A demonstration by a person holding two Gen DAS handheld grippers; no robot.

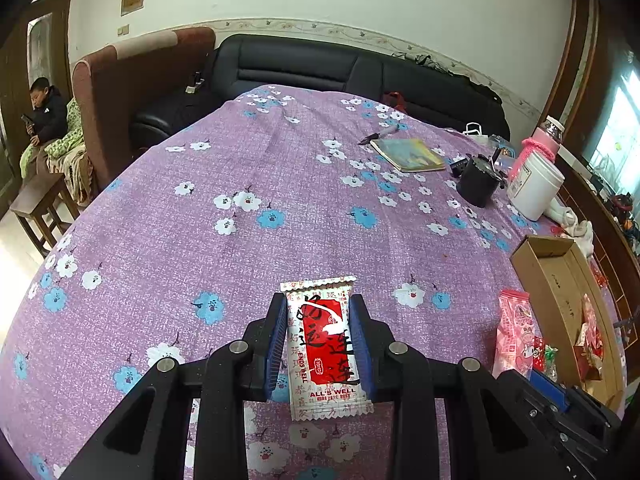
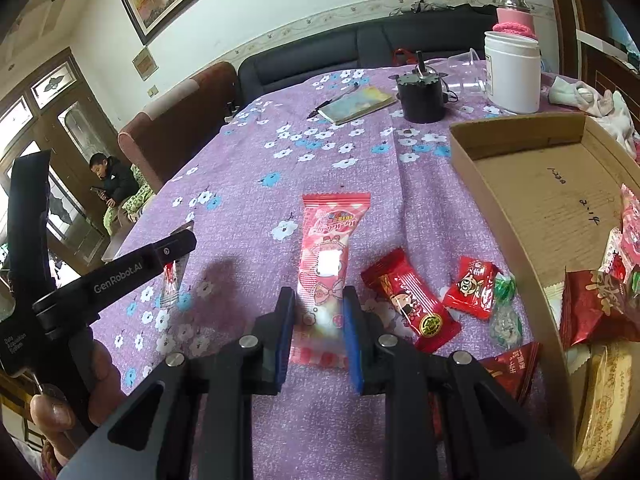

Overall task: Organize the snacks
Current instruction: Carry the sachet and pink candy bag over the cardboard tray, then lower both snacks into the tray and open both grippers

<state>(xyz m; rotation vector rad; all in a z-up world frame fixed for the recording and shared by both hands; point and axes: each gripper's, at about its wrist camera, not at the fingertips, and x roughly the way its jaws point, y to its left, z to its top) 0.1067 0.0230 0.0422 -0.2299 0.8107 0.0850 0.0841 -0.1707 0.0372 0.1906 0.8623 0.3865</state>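
Observation:
My left gripper (image 1: 319, 300) is shut on a red and white snack packet (image 1: 326, 344) printed "ALL'S WELL", held above the purple flowered cloth. It also shows at the left of the right wrist view (image 2: 178, 250) with the packet (image 2: 172, 280) in its tip. My right gripper (image 2: 319, 294) has its blue pads on either side of a long pink snack packet (image 2: 326, 264) that lies on the cloth; the packet also shows in the left wrist view (image 1: 514, 332). A cardboard box (image 2: 516, 184) at the right holds several snacks (image 2: 592, 304).
Two red candy packets (image 2: 410, 300) (image 2: 472, 286) and green wrapped sweets (image 2: 504, 284) lie beside the box. Further back stand a black round device (image 2: 422, 94), a white jar (image 2: 512, 72), a pink-sleeved bottle (image 2: 514, 12), a booklet (image 2: 360, 104) and a pen (image 2: 332, 104). A sofa lies beyond.

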